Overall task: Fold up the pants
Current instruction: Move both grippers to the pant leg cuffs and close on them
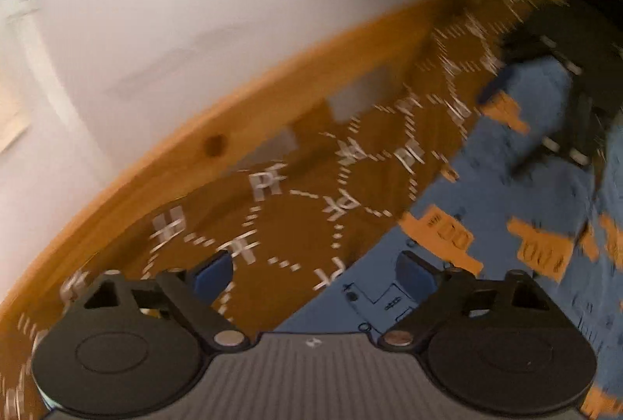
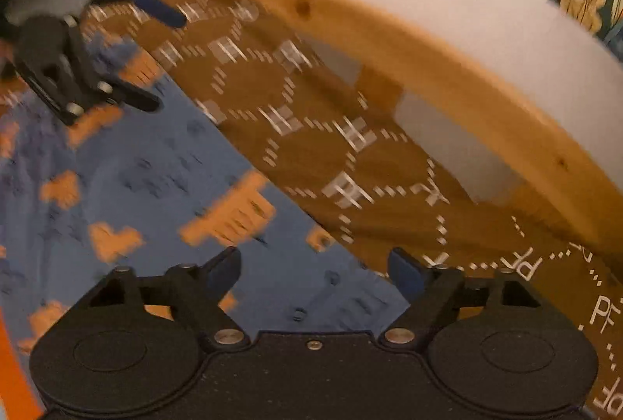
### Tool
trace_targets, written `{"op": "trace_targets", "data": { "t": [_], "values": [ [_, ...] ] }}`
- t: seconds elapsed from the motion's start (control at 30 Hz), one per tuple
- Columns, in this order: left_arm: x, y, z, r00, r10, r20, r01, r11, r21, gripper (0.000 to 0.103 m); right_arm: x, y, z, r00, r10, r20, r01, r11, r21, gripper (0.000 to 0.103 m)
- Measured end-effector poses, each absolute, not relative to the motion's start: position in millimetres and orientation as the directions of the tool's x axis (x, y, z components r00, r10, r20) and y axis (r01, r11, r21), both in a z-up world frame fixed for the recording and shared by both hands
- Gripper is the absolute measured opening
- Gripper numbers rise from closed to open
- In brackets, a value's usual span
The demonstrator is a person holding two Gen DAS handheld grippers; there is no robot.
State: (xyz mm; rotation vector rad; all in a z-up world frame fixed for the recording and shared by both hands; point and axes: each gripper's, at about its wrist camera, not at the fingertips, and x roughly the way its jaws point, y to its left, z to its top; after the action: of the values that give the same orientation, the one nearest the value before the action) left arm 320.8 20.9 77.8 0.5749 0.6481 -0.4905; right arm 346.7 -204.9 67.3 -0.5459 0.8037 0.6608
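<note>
Left claw [image 1: 317,274]: spread wide, nothing between its blue pads; it hangs over the edge where the pants meet the brown cover.
Pants [image 1: 502,225]: blue cloth printed with orange shapes, lying flat, right of and below the left claw; blurred.
Brown cover [image 2: 311,147]: patterned with white dashed hexagons and letters, spread under the pants.
Wooden rail [image 2: 428,42]: curves along the cover's far edge, white wall beyond.
Right claw [image 2: 315,272]: spread, empty, above the pants' edge; the left claw shows at the upper left of its view.
</note>
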Motion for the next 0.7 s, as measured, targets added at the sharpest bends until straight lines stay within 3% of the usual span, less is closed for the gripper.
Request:
{"op": "trace_targets", "data": {
  "t": [0.07,0.13,0.2,0.27,0.33,0.4,0.43,0.47,0.5,0.53,0.7],
  "values": [
    [329,12,67,0.654,-0.233,-0.720,0.648,0.664,0.374,0.079,359,-208,57,0.536,0.281,-0.796,-0.700,0.675,-0.233,0.073],
    [337,6,55,0.588,-0.202,-0.783,0.710,0.593,0.380,0.059,370,-211,50,0.529,0.271,-0.804,-0.710,0.661,-0.244,0.062],
    [344,6,43,0.525,-0.169,-0.834,0.748,0.559,0.358,0.050,377,-213,43,0.509,0.267,-0.818,-0.727,0.643,-0.243,0.057],
    [347,9,35,0.487,-0.136,-0.863,0.763,0.547,0.344,0.050,384,-212,36,0.469,0.266,-0.842,-0.748,0.627,-0.218,0.052],
    [349,12,28,0.478,-0.081,-0.875,0.762,0.534,0.367,0.036,387,-210,31,0.435,0.267,-0.860,-0.767,0.610,-0.199,0.046],
    [347,14,24,0.492,-0.055,-0.869,0.753,0.527,0.394,0.024,387,-207,29,0.425,0.267,-0.865,-0.779,0.594,-0.199,0.029],
    [346,15,24,0.497,-0.051,-0.866,0.746,0.535,0.397,0.016,387,-205,30,0.429,0.258,-0.866,-0.775,0.597,-0.207,0.011],
    [346,16,25,0.499,-0.047,-0.866,0.737,0.549,0.395,0.010,386,-204,31,0.434,0.251,-0.866,-0.770,0.602,-0.211,0.002],
    [346,17,26,0.501,-0.039,-0.864,0.721,0.572,0.392,0.002,386,-203,32,0.437,0.245,-0.866,-0.764,0.608,-0.213,0.001],
    [345,18,27,0.500,-0.035,-0.865,0.709,0.590,0.386,0.001,385,-201,33,0.440,0.241,-0.865,-0.762,0.610,-0.218,0.000],
    [334,27,46,0.544,-0.051,-0.838,0.648,0.660,0.380,0.000,373,-201,43,0.499,0.240,-0.832,-0.734,0.627,-0.260,0.000]
  ]
}}
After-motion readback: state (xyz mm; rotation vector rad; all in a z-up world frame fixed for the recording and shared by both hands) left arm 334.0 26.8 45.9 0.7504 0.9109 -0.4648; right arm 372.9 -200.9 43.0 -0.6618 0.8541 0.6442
